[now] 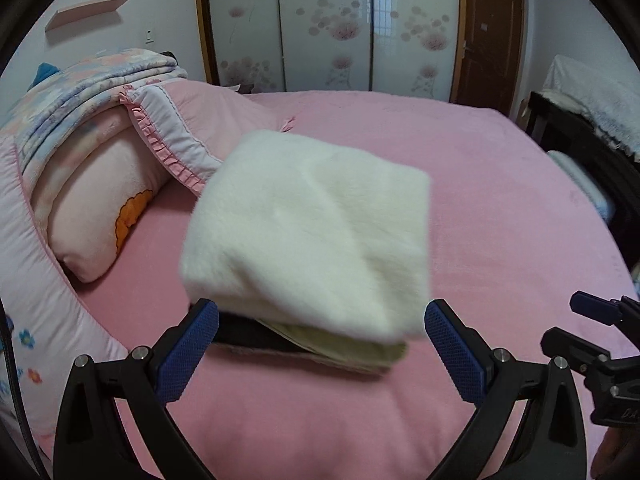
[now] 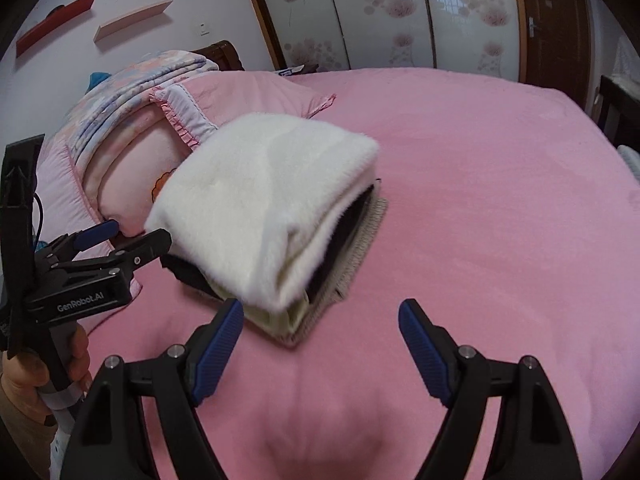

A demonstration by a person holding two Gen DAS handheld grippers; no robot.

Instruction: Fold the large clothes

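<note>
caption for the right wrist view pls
Open right tongs face a folded white fleece on the pink bed.

1. The folded garment stack point(image 1: 308, 236) lies on the bed point(image 1: 500, 208), at 12 o'clock from both open grippers.
2. Pillow point(image 1: 96, 208) at its 9 o'clock, under folded quilts point(image 1: 84, 92).
3. Wardrobe point(image 1: 332, 24) stands behind the bed.

We look from the left wrist camera low over the pink bed point(image 1: 500, 184), facing forward between its jaws toward the wardrobe point(image 1: 328, 24), close behind the folded white garment point(image 1: 312, 232). Our right wrist view sits just to the right, angled slightly leftward. Both views share the garment, the pillows point(image 2: 132, 184), the wardrobe and each other's gripper at the edge.
</note>
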